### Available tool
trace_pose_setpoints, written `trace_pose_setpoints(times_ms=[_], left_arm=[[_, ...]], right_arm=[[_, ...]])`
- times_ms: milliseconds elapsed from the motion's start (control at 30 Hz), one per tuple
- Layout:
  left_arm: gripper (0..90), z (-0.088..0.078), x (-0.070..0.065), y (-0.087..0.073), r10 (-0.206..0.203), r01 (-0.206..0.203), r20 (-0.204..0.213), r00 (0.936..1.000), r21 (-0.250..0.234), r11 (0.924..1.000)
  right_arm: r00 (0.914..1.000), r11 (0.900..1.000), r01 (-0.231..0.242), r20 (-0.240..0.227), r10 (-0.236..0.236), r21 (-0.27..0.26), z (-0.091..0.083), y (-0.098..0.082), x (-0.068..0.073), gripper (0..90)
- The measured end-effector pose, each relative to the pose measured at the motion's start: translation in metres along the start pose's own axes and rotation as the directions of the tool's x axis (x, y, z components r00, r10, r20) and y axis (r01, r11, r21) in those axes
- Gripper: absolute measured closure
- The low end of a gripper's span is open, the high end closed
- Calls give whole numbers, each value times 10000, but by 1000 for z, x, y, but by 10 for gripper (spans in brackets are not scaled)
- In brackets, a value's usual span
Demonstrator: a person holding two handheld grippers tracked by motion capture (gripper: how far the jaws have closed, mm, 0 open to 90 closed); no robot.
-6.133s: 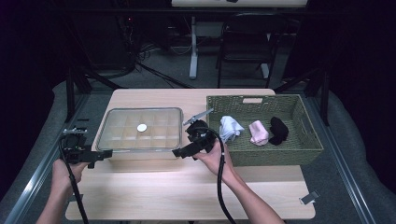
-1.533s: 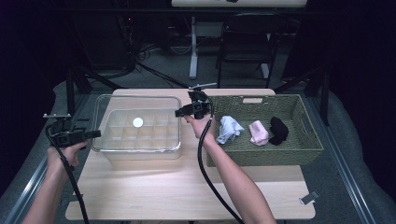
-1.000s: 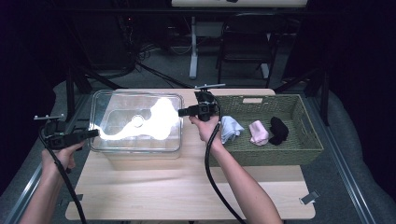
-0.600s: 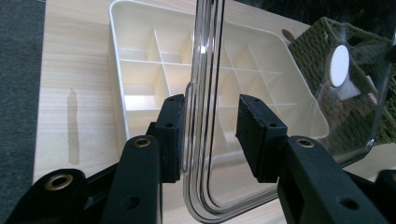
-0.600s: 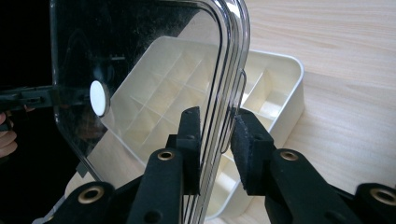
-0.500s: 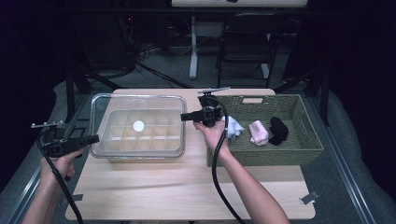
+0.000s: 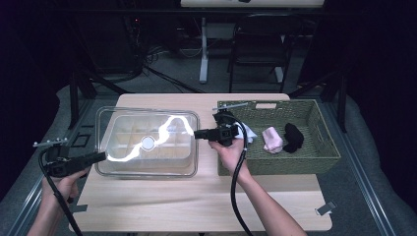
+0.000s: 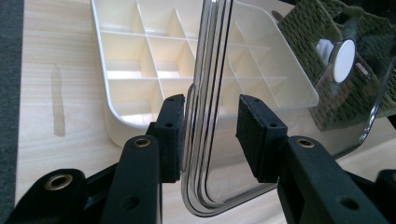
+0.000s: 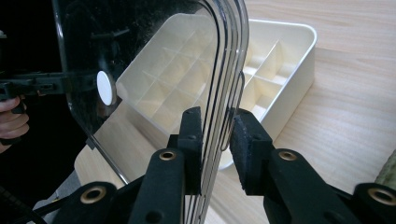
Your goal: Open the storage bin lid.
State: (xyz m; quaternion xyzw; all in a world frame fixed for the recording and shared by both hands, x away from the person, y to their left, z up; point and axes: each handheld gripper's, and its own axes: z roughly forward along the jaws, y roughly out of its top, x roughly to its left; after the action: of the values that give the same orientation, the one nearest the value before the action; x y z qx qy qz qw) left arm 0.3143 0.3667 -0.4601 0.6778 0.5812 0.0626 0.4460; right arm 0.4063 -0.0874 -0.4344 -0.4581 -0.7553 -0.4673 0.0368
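Clear plastic is what both hands carry: the lid [image 7: 147,142] of the divider tray hangs in the air over the bench [image 7: 196,206], held at opposite rims by the two grippers. In the earliest picture it sat shut on the tray; since then it has come up and, over the last second, drifted toward the person and to the left, its glare shifting as it tilted. So the tray is uncovered, and the step in hand looks like setting the lid aside.

The left gripper [image 8: 210,126] pinches the lid's rim [image 8: 208,93]; one pad touches the rim while a gap shows at the other, so the hold looks light. The right gripper [image 9: 217,140] has its pads pressed on the far rim [image 9: 229,70], with no visible slack. In the high view the left gripper [image 7: 98,157] sits off the bench's left edge and the right gripper [image 7: 199,133] just beside the basket.

The cream tray [image 8: 140,60] lies under the lid, compartments bare. The woven basket [image 7: 295,164] stands just right of it with a white [image 7: 248,132], a pink [image 7: 272,139] and a black [image 7: 293,136] cloth bundle inside. Open bench lies in front of the tray, toward the person; the right side is crowded by the basket wall, and the left rim already overhangs the bench edge, so the near strip seems the safest landing.
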Motion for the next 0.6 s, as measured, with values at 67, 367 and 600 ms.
trace_pose_setpoints(times_ms=[67, 367, 600], left_arm=[[623, -1, 0, -4, 4, -4, 41, 10000, 51, 10000], [626, -6, 0, -25, 74, -76, 40, 10000, 330, 9994], [626, -9, 0, -41, 171, -178, 130, 9998, 505, 9986]], right_arm=[[10000, 10000, -37, -45, 37, -8, -1, -4, 1, 743], [9996, 9998, 79, -265, -74, 174, 0, -27, 4, 745], [9993, 9992, 152, -360, -139, 367, 1, -39, 5, 743]])
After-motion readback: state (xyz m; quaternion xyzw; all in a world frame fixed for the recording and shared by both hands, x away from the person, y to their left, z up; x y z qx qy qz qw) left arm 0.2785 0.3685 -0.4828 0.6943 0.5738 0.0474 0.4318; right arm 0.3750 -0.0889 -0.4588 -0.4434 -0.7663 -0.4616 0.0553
